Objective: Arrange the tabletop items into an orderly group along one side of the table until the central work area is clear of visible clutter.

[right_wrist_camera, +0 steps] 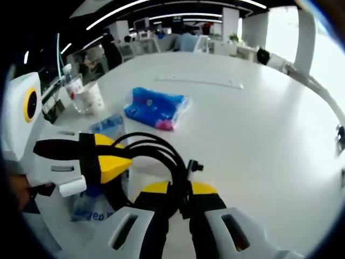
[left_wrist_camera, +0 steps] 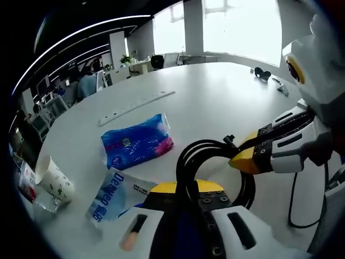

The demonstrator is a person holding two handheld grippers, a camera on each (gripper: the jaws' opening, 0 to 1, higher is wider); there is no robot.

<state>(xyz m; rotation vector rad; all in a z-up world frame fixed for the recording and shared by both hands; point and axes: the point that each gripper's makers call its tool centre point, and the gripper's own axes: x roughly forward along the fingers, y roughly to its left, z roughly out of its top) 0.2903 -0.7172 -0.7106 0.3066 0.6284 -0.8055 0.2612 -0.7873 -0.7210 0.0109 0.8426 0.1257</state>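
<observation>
- left gripper (left_wrist_camera: pixel 186 197) clamped on the black cable coil (left_wrist_camera: pixel 207 156), jaws pinched tight on its near side
- right gripper (right_wrist_camera: pixel 178 197) closed on the same coil (right_wrist_camera: pixel 156 151), tips together
- coil stands on edge on the white table (left_wrist_camera: pixel 215 91), near the front
- blue tissue pack (left_wrist_camera: pixel 137 143), paper cup (left_wrist_camera: pixel 54 181), wipes packet (left_wrist_camera: pixel 113 197) lie beside it
- open office, bright windows behind

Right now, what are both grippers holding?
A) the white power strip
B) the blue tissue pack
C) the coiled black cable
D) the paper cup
C: the left gripper and the right gripper each clamp the coiled black cable; the blue tissue pack, paper cup and white power strip lie apart on the table.
</observation>
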